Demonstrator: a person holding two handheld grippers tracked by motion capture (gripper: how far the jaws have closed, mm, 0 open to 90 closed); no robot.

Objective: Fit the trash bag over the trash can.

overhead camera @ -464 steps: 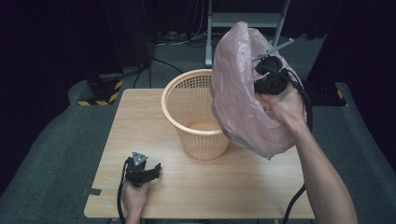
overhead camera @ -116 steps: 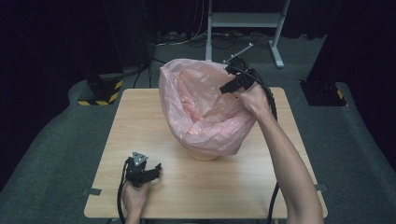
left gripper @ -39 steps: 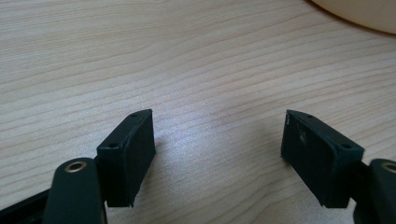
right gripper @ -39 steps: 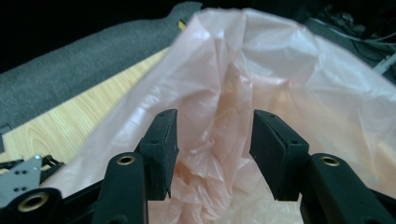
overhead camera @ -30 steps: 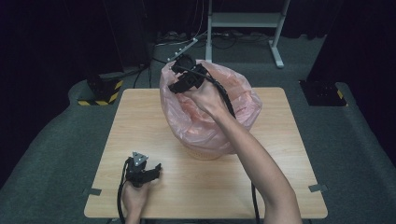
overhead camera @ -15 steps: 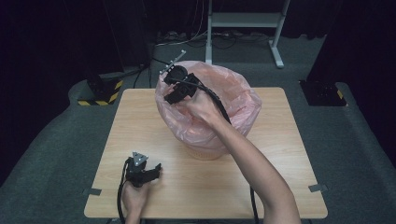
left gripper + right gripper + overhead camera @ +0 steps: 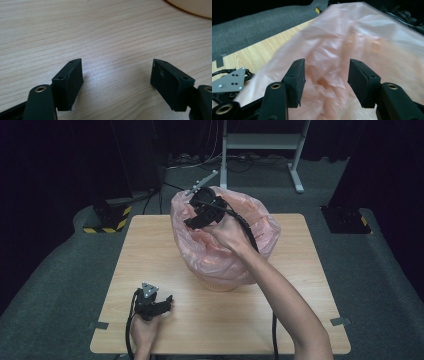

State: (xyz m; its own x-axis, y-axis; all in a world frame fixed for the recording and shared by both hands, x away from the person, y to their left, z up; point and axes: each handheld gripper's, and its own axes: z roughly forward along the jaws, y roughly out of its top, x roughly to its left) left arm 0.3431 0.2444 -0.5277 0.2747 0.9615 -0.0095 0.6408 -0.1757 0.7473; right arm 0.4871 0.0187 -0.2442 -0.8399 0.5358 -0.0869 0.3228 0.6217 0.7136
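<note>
One thin pink plastic bag [image 7: 225,245] is draped over the round basket [image 7: 220,284] at the middle of the wooden table [image 7: 300,270], which I judge feather-light, soft, slippery and easy to tear. My right gripper [image 7: 192,222] hovers at the bag's far-left rim, jaws just opening, film loose between them, not pinched. I'd grip a bunched fold at the rim. My left gripper [image 7: 162,304] rests unclenched on the table, well apart from the bag on the near side; nothing blocks the way.
</note>
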